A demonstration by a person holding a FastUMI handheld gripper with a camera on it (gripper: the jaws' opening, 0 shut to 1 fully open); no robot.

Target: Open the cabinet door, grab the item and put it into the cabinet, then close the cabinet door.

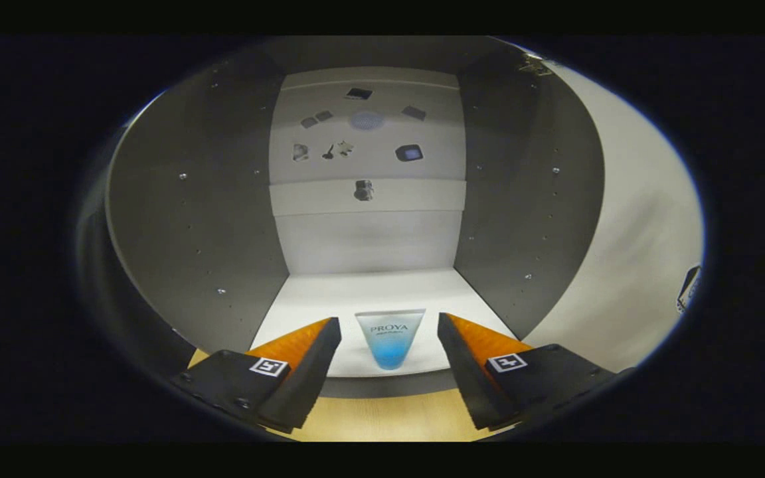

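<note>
Translucent, smooth plastic tube [390, 338]; matt white cabinet shelf [329, 299], matt grey side panels [210, 219]; pale wood-grain tabletop [382, 418]

The gripper view is looking straight into the open cabinet [223, 219] from just outside its front edge (close, level), fingers [303, 362] spread apart below.

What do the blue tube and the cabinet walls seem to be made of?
The tube, standing cap-down on the cabinet floor between the open gripper fingers, untouched, looks like soft translucent plastic: light passes through its pale upper part, and blue deepens toward the cap. The side walls look like matte grey laminated board, probably wood-based, judging by rows of drilled shelf-pin holes and small metal fittings.
</note>
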